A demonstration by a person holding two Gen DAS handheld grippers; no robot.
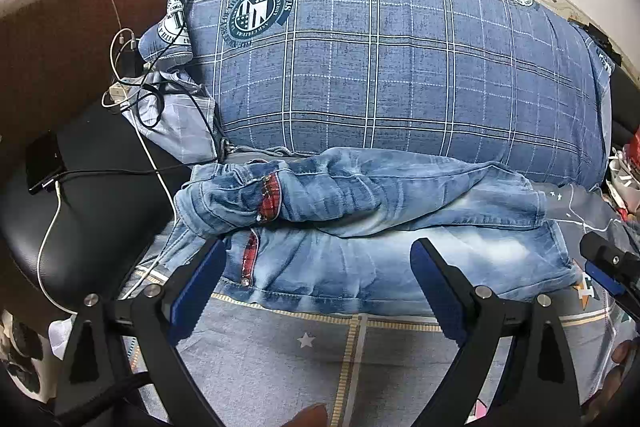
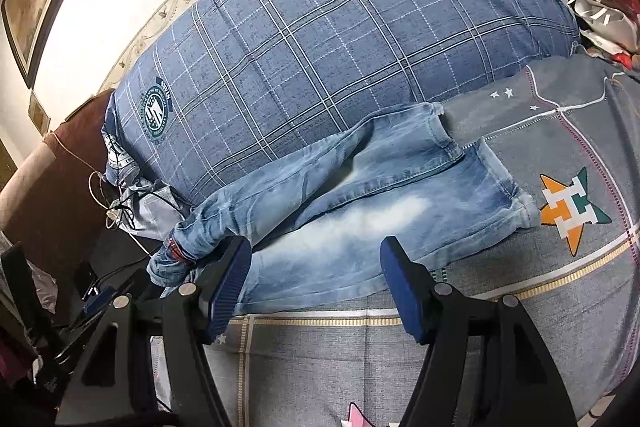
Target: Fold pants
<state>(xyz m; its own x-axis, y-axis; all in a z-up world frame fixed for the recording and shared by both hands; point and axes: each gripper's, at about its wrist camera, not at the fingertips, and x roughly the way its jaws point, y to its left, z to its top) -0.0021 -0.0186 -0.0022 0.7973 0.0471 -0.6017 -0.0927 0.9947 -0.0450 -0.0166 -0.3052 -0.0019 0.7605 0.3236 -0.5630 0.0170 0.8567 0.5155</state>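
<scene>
A: Where are the jeans (image 1: pixel 360 219)?

B: On the bedspread (image 1: pixel 304 359), right against the front of the plaid pillow (image 1: pixel 380 67). Their long axis runs along the pillow, crosswise to both sets of jaws. One leg lies bunched on top of the other.

A: And the grippers?

B: The left gripper (image 1: pixel 320 283) has its jaws wide, holding nothing, over the jeans' near edge towards the red-trimmed end. The right gripper (image 2: pixel 316 283) is likewise wide and empty, further along towards the hems (image 2: pixel 516 203).

A: Which is nearer?

B: Both about equally, I'd judge; each has cloth just ahead between its fingers.
</scene>
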